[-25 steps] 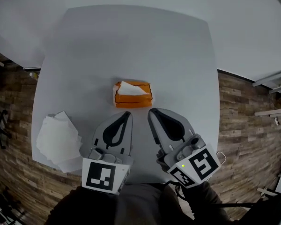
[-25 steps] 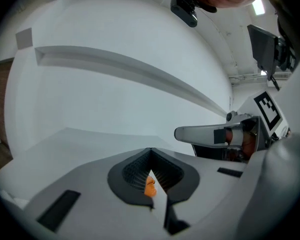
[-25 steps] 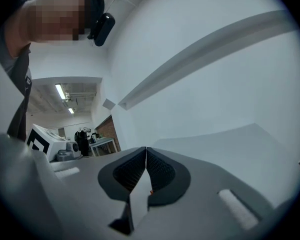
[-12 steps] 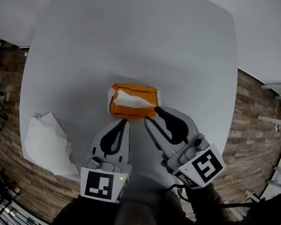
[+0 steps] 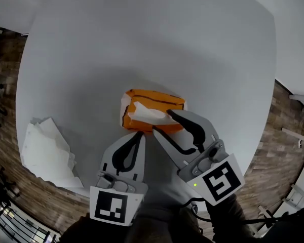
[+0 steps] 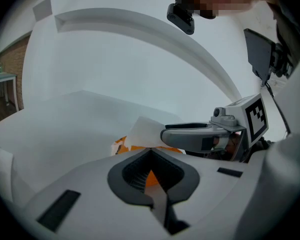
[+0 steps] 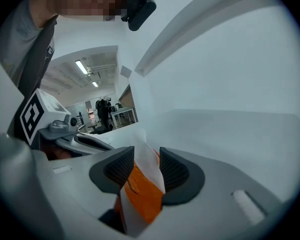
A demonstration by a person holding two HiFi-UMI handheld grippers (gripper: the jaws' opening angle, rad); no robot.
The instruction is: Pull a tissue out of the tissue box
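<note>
An orange tissue box [image 5: 154, 101] lies in the middle of the round white table [image 5: 142, 39], with a white tissue [image 5: 147, 113] standing out of its top slot. My right gripper [image 5: 161, 123] is at the box's near right corner, its jaws opening. In the right gripper view the tissue [image 7: 149, 156] stands between the two pads without being pressed, above the orange box [image 7: 142, 196]. My left gripper [image 5: 138, 134] is shut and empty, its tip just short of the box's near side. The left gripper view shows the box [image 6: 121, 145] and tissue [image 6: 145, 131] past the closed tip [image 6: 151, 151].
A loose pile of white tissues [image 5: 45, 151] lies at the table's near left edge. Brown wood flooring [image 5: 5, 85] surrounds the table. The far half of the tabletop is bare.
Both grippers came down and forward to the box. The right jaws went from shut to open and now straddle the tissue. The left gripper stayed shut.
</note>
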